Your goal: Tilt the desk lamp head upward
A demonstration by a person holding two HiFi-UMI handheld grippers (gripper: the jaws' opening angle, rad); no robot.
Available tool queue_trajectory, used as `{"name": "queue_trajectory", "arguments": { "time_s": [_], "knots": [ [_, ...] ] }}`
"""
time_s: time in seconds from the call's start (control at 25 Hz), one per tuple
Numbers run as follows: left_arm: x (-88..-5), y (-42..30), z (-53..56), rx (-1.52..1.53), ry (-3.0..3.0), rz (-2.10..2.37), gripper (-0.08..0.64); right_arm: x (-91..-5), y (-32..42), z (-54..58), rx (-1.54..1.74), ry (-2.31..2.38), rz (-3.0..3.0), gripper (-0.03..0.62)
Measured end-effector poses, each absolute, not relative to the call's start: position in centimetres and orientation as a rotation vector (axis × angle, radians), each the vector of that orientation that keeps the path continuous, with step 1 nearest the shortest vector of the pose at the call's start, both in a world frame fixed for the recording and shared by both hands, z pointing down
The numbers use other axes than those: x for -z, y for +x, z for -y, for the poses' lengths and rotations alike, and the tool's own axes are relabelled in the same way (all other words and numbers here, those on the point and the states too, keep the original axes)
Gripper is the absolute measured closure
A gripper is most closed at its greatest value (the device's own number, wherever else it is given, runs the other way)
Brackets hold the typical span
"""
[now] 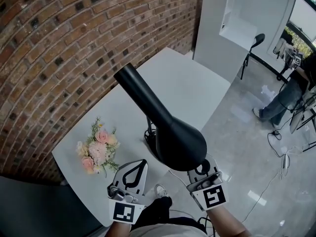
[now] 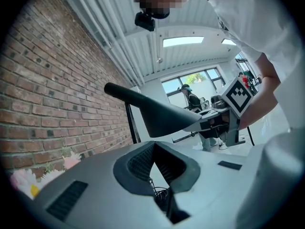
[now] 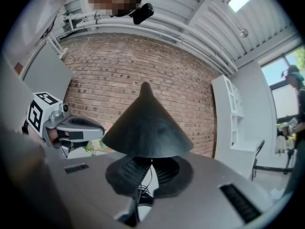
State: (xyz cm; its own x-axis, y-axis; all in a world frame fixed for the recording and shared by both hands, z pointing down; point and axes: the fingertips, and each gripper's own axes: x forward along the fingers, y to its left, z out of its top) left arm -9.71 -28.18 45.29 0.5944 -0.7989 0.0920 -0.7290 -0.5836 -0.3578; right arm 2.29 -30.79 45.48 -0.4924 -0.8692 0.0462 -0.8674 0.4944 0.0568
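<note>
Fingers on both grippers are pressed together. Our left gripper [image 2: 153, 146] hangs empty at lower left. Our right gripper [image 3: 151, 159] touches the rim of the black lamp head [image 1: 178, 141], centre frame, above the white desk [image 1: 192, 88].

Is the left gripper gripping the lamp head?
No, the left gripper has its jaws together and empty, below the lamp head.

place: lab-like studio | signs: brick wall [image 1: 49, 58], white shelving [image 1: 233, 14], floor cables [image 1: 270, 182], equipment stands [image 1: 249, 58]
</note>
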Motion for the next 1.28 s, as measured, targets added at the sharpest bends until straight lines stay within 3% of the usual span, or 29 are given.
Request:
{"name": "queue_trajectory", "arguments": {
  "time_s": [1.28],
  "knots": [
    [-37.9, -7.1, 22.9, 0.232, -2.471, -1.258, 0.552, -34.1, 3.2, 27.2, 0.226, 1.564, 2.655, 0.574]
  ]
}}
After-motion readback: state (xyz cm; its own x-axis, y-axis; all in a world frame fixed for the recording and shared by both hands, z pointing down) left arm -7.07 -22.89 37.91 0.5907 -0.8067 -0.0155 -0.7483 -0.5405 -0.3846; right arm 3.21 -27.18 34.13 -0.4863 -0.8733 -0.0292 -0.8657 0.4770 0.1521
